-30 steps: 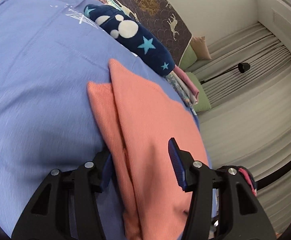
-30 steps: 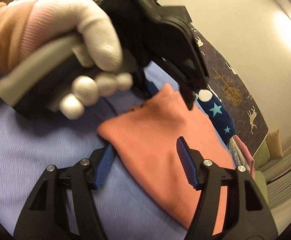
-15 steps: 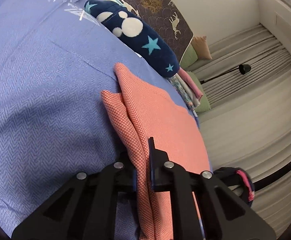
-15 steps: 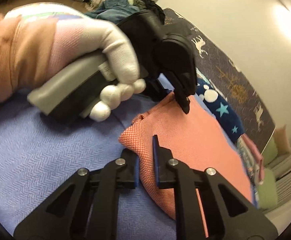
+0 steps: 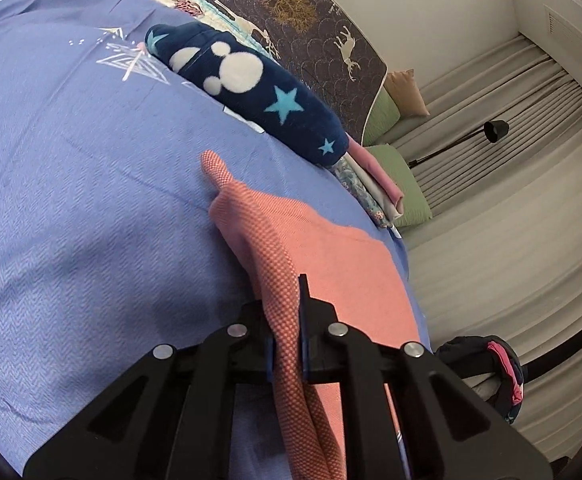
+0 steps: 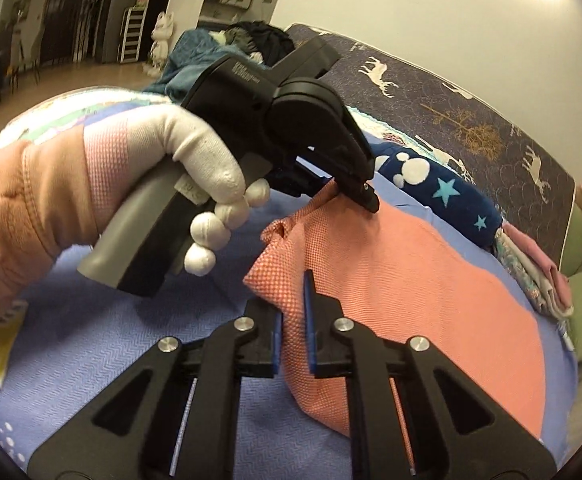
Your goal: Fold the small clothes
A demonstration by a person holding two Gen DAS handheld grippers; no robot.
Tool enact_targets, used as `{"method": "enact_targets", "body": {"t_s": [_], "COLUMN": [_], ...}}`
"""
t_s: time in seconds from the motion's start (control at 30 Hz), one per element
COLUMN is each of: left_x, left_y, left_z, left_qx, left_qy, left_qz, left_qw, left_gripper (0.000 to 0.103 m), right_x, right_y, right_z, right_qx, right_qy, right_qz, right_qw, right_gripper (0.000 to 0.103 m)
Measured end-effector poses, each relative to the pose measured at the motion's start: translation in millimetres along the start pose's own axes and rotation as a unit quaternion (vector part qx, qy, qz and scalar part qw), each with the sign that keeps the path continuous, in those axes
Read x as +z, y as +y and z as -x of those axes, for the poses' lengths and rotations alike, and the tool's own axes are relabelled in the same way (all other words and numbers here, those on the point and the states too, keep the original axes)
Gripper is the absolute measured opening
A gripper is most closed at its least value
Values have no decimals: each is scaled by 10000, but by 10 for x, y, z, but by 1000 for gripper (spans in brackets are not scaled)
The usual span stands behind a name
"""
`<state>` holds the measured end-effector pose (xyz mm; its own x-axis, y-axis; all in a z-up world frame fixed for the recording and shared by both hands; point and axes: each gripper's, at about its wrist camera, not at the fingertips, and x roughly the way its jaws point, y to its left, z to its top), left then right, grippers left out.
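Observation:
A coral-orange knit garment (image 5: 343,264) lies partly folded on the blue bedspread (image 5: 71,220). My left gripper (image 5: 287,320) is shut on its raised folded edge and lifts it a little. In the right wrist view the same garment (image 6: 431,280) spreads to the right, and my right gripper (image 6: 293,316) is shut on its near corner. The left gripper (image 6: 355,188), held by a white-gloved hand, pinches the far corner of that same edge.
A navy plush garment with stars (image 5: 251,96) lies behind the orange one. A stack of folded clothes (image 5: 375,188) sits by the bed's edge. A dark patterned headboard (image 5: 311,16), green cushions (image 5: 403,184) and grey curtains are beyond. A heap of clothes (image 6: 227,48) lies far back.
Both grippers went from open around the orange garment's edge to shut on it. The pinched edge has since lifted off the bedspread and bunched up.

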<state>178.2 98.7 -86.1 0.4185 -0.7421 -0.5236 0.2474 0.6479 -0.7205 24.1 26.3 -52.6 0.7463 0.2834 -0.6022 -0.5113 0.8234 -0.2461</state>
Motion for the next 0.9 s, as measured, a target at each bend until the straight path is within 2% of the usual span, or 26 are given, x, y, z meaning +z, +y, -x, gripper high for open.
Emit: {"method": "enact_targets", "body": {"t_s": [0.2,0.37,0.67,0.9], "left_x": [54,103,140,93], "left_y": [-200,-498,-1177,-1709], "left_z": [-28,-86,-355,-745], "left_qx": [191,313,527,636], "left_qy": [-27,-53,-80,45], "left_qz": [6,-164,-631,-929], "left_qw": [9998,9994,9966,9936], "left_gripper": [9,9,8,8], "right_x": [-33,-88,-387,-675], "right_y": [-157,-467,-1120,-1485], "right_z": [221,376,747,992], "right_qx": [36,250,333,324], "right_qy": [-169,-283,-556,-703], "right_qz": [-385,-1001,-2045,-2520], "right_qw": [9991,9943,9767,9646], "right_gripper": [7,6,5,5]}}
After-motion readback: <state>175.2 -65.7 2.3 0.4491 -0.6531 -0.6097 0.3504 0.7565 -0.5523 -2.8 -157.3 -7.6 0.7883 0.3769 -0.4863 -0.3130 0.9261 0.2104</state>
